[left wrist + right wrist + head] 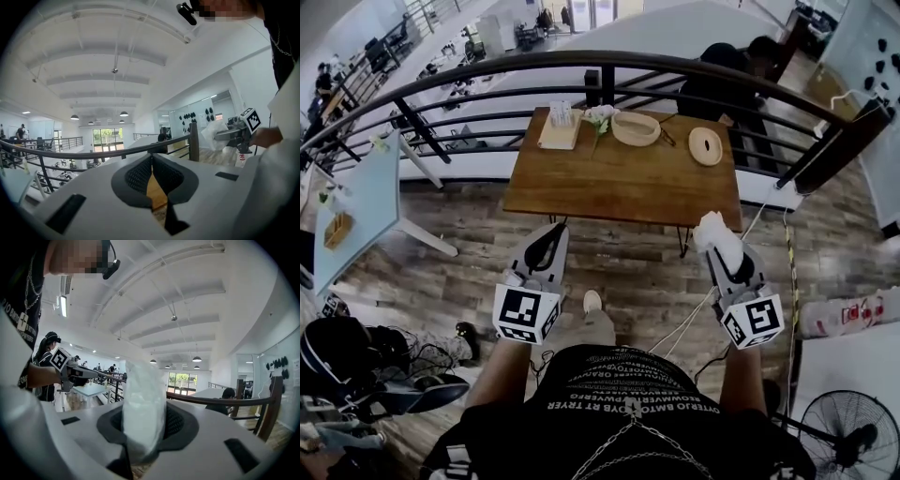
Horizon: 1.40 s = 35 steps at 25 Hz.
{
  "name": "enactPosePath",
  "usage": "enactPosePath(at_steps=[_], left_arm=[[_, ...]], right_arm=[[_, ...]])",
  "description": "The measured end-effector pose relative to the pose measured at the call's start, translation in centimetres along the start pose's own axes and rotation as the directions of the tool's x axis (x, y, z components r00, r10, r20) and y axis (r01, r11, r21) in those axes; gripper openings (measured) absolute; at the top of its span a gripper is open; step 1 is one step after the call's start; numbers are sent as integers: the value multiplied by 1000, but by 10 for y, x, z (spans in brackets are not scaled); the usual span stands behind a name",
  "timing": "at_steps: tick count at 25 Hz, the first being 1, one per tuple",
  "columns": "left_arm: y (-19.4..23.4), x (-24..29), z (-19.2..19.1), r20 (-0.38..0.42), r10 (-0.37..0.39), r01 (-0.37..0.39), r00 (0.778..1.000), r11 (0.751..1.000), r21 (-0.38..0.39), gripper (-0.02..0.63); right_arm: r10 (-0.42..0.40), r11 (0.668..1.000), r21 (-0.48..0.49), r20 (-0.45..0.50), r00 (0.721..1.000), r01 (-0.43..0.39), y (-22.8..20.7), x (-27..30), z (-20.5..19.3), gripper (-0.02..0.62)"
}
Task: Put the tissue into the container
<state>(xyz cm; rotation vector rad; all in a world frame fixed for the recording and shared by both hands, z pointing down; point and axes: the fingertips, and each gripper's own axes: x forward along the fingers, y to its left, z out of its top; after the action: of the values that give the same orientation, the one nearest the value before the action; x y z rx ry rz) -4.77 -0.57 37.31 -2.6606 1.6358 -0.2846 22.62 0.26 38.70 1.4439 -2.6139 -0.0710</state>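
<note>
1. Gripping the tissue (140,390): the right gripper (143,423) has its jaws clamped on the lower part. Most of the sheet stands above the pads as a loose white bunch. My read is that the low pinch leaves the free end leading, so it enters the container first.
2. Tissue position: it is off the table (619,192), over the floor and short of the near right corner. It is not in the container yet, so the task looks to be at the carry stage.
3. Container (636,141): an oval woven bowl at the far edge, about mid-width, with its mouth open. A flat oval lid (705,146) lies apart from it toward the far right corner. It seems to be set aside so nothing blocks the drop.
4. Left gripper (152,161): the jaws are closed, the pad tips meet and nothing is between them. It is held off the near edge on the left side, well apart from the tissue. It is likely parked so the right side has a free path.
5. Pale tray (560,131): it sits toward the far left corner with a small pack on it. It may be the tissue supply, but I cannot confirm that.
6. Next move, as a judgement: reach across the full depth of the table and open the jaws only once over the bowl mouth. The risk is that the floppy sheet drapes on the rim or lands beside the bowl.
</note>
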Motion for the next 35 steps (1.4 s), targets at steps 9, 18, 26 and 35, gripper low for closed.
enactPosePath(at_steps=[9, 18, 26, 35], left_arm=[[33, 40, -13, -32, 6, -6, 999, 1000, -2, 31], [72, 88, -15, -40, -4, 4, 999, 1000, -11, 31], [102, 124, -21, -62, -49, 48, 997, 999, -25, 31], [144, 162, -15, -5, -101, 101, 995, 994, -31, 31]], right_arm=[[26, 1000, -4, -25, 999, -27, -4, 57, -3, 124], [50, 999, -9, -55, 997, -51, -9, 125, 0, 124], [36, 999, -32, -77, 996, -39, -16, 174, 10, 124], [-9, 996, -87, -92, 996, 1, -13, 221, 34, 124]])
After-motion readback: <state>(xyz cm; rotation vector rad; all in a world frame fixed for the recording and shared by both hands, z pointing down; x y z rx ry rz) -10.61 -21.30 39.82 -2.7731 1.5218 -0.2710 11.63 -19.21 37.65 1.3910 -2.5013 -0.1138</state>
